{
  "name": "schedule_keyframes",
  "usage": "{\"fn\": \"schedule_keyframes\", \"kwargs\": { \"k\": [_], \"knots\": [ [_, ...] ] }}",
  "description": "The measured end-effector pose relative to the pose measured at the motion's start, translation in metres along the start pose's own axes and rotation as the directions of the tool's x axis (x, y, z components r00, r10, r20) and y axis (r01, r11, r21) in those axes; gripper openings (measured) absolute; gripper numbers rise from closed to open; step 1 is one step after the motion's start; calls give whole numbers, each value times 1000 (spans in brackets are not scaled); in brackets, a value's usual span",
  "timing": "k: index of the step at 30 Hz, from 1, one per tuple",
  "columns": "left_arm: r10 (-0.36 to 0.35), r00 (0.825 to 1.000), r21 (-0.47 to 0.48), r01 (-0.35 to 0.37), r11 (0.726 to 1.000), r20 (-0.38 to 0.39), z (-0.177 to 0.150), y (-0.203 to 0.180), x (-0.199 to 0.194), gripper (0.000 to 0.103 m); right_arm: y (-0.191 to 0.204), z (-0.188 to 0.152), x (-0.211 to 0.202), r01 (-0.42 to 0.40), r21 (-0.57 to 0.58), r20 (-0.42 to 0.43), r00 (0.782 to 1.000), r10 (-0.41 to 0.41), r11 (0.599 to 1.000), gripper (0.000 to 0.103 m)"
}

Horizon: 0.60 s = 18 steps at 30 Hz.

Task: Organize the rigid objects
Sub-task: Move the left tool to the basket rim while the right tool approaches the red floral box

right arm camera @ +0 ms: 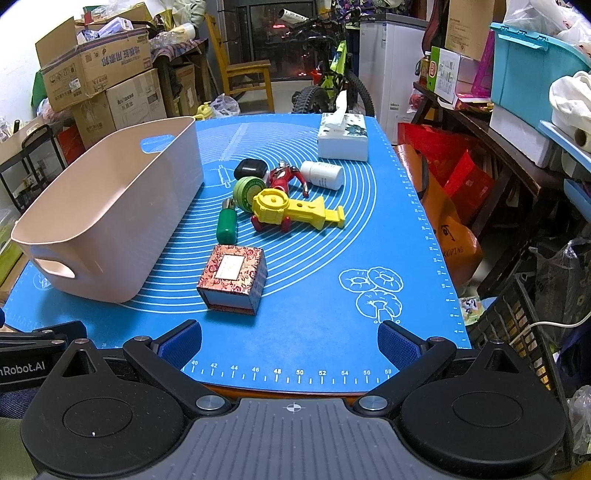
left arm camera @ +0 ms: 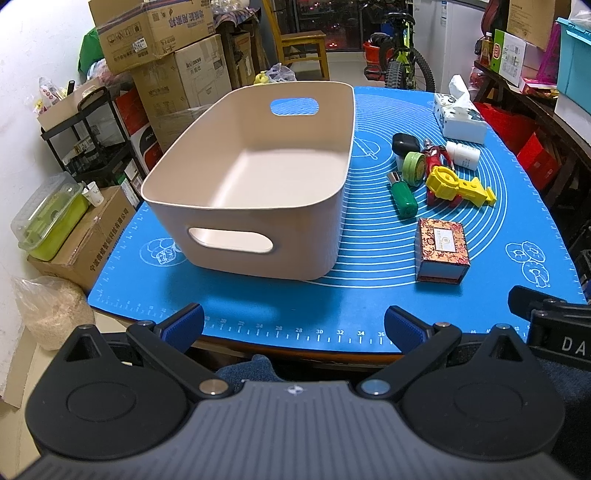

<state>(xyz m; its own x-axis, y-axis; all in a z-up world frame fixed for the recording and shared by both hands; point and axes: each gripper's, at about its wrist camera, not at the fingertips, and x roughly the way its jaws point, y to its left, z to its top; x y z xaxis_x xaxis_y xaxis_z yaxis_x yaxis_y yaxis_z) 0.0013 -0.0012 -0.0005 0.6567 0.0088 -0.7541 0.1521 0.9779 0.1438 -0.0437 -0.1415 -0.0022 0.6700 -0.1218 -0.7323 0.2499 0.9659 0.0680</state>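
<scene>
A cluttered home storeroom, by the look of it: stacked cardboard boxes (left arm camera: pixel 155 33) along the wall, a bicycle (right arm camera: pixel 332 74) parked beside a wooden chair (right arm camera: pixel 243 70), a white fridge (right arm camera: pixel 391 62), and a tissue box (right arm camera: pixel 343 142) on the blue-matted tabletop (right arm camera: pixel 314 314).

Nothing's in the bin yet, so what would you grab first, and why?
Probably the right tool should reach for the patterned box. Both tools are open and hold nothing, the bin is empty, and that box is the nearest item, lying apart from the cluttered pile, so it looks the easiest to grip.
</scene>
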Motion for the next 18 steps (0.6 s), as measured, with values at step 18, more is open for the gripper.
{"fn": "schedule_keyframes", "kwargs": {
  "k": [18],
  "knots": [
    [128, 992, -141, -125, 982, 11, 47, 69, 23, 103, 36, 28, 16, -44, -34, 30, 999, 45, 998, 101]
  ]
}}
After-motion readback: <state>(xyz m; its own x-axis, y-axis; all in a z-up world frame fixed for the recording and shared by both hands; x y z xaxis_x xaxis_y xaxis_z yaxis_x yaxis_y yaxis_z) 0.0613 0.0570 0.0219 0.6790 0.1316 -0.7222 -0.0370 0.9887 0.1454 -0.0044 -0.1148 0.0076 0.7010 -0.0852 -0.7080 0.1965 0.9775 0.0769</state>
